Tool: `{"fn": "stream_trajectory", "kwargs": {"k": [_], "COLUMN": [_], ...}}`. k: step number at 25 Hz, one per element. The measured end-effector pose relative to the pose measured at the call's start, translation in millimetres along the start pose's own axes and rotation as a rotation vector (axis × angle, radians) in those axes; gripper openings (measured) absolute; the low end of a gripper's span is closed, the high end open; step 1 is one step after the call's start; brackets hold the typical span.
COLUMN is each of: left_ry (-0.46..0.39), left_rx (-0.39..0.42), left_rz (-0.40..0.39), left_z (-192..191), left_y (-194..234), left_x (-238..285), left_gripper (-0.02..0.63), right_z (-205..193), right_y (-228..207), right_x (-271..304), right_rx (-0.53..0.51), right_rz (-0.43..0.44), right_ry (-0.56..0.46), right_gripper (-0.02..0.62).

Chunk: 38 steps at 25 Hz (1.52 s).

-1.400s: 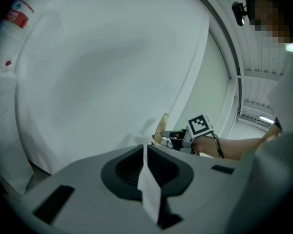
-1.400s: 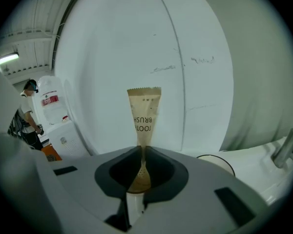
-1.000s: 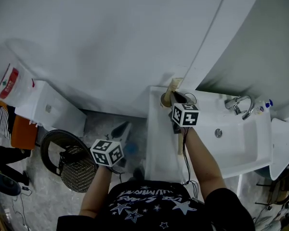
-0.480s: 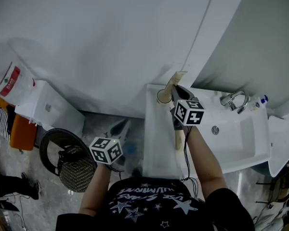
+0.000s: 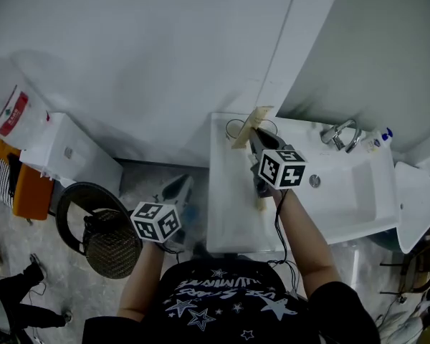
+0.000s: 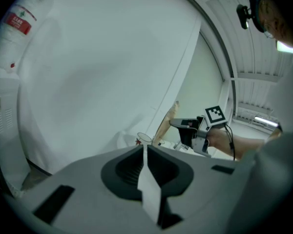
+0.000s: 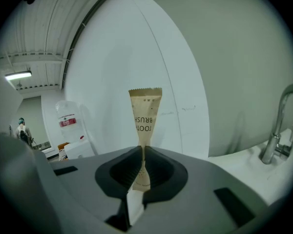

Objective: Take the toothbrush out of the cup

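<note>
Reaching forward over the sink (image 5: 229,213), the right tongs (image 7: 142,152) pinch the wrapped toothbrush (image 7: 145,116); the left tongs (image 6: 145,150) hang closed, empty.

Tan-wrapped toothbrush (image 5: 249,127), tilted, by clear cup (image 5: 228,129)

A: What stands around the sink (image 5: 233,213)?
B: A chrome tap (image 5: 340,133) on its back rim, with a small blue-capped bottle (image 5: 381,136) just beside it.
A: And off to the sink's left?
B: A round black mesh basket (image 5: 109,242) on the floor, perhaps a bin; the view is too warped to be sure. Farther left of the sink, a white cabinet (image 5: 68,153) bears a clear jug (image 5: 11,113) with a red label.
</note>
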<state>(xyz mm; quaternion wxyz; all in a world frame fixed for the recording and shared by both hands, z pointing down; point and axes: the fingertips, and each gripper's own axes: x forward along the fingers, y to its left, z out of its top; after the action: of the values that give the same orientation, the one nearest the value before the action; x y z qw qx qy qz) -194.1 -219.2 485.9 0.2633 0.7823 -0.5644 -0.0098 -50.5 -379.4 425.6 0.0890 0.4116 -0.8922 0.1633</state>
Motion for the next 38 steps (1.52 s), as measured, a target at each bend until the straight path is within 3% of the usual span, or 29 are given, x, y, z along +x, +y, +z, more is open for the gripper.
{"fn": "stream_trajectory", "kwargs": {"k": [7, 24, 38], "left_ry": [0.032, 0.081, 0.116], "left_rx": [-0.008, -0.027, -0.038], "left_rz": [-0.012, -0.049, -0.082], "left_z": [-23.5, -48.8, -59.7], "left_y": [-14.2, -16.9, 5.4], "left_x": [-8.4, -14.8, -20.8], "left_gripper": [0.034, 0.034, 0.034], "right_z": [-52.1, -159.2, -201.4], "right_y": [11.6, 24.0, 7.9], "right_x": [-21.3, -44.5, -19.9], "right_rx": [0.047, 0.115, 0.242], "right_rz": [0.051, 0.014, -0.173], "right_ry": [0.127, 0.415, 0.490], "right_gripper": [0.031, 0.031, 0.030]}}
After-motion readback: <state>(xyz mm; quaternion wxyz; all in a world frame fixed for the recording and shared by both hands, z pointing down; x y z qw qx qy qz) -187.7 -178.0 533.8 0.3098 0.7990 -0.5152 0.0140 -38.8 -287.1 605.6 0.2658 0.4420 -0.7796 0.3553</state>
